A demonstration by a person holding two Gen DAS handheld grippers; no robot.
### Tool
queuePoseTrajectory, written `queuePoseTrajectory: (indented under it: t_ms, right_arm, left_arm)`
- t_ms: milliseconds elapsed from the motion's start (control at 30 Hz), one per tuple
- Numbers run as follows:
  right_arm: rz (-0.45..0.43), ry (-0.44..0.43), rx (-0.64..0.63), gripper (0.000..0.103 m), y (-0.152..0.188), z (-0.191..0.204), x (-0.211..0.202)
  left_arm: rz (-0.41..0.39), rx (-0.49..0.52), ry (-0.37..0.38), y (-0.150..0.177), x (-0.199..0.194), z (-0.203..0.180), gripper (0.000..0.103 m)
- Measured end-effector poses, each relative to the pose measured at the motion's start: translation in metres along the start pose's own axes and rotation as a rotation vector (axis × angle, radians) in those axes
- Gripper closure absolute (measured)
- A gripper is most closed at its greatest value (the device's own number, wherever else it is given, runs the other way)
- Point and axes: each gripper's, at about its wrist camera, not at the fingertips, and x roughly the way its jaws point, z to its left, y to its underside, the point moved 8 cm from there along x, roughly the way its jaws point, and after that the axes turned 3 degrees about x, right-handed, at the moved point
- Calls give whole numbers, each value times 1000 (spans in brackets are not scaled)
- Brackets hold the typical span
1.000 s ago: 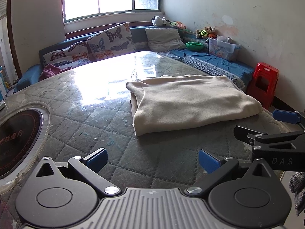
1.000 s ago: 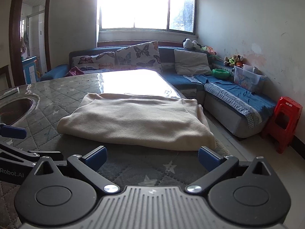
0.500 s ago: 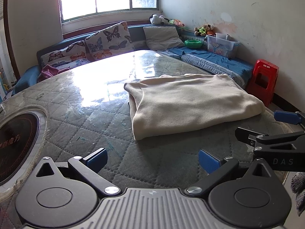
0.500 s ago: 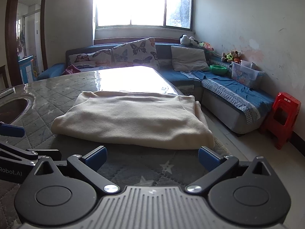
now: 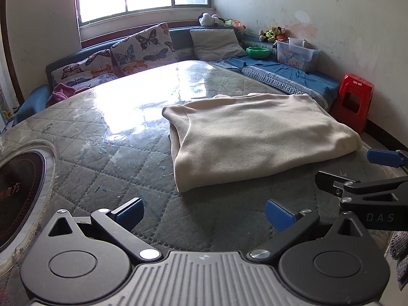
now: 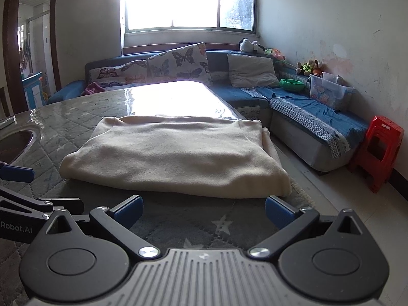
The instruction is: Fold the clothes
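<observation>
Claws first: the left claw [image 5: 202,210] is released, its two blue fingertips [image 5: 130,210] wide apart, holding nothing, low over the near part of the table [image 5: 102,153]. The right claw [image 6: 202,209] is released too, with empty space between its blue tips, and it hovers just before the near edge of the cloth. In the left view the right claw shows at the right border, beside the left one; a gloved hand [image 5: 399,255] is seen under it.

Ahead of both claws lies the cream sweater [image 6: 176,155], folded into a thick rectangle with rounded edges. It rests flat on the table, toward the right side, near the table edge, and neither claw touches it. The table has a grey quilted cover under a clear shiny sheet. A round dark cooking plate [image 5: 17,196] is set into the table at the left.

Behind the table stands a blue corner sofa [image 6: 318,117] with butterfly pillows [image 6: 178,63], a grey pillow [image 6: 251,70], a green bowl [image 6: 292,84] and a clear plastic box [image 6: 329,90]. A red stool [image 6: 377,150] stands on the floor by the wall.
</observation>
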Motion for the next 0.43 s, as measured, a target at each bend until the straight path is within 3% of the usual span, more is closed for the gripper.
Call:
queuePoseTrajectory:
  t_ms: [433]
  right_arm:
    - [29, 3, 5, 0, 0, 2, 16]
  left_arm:
    - [16, -6, 1, -2, 12, 4, 0]
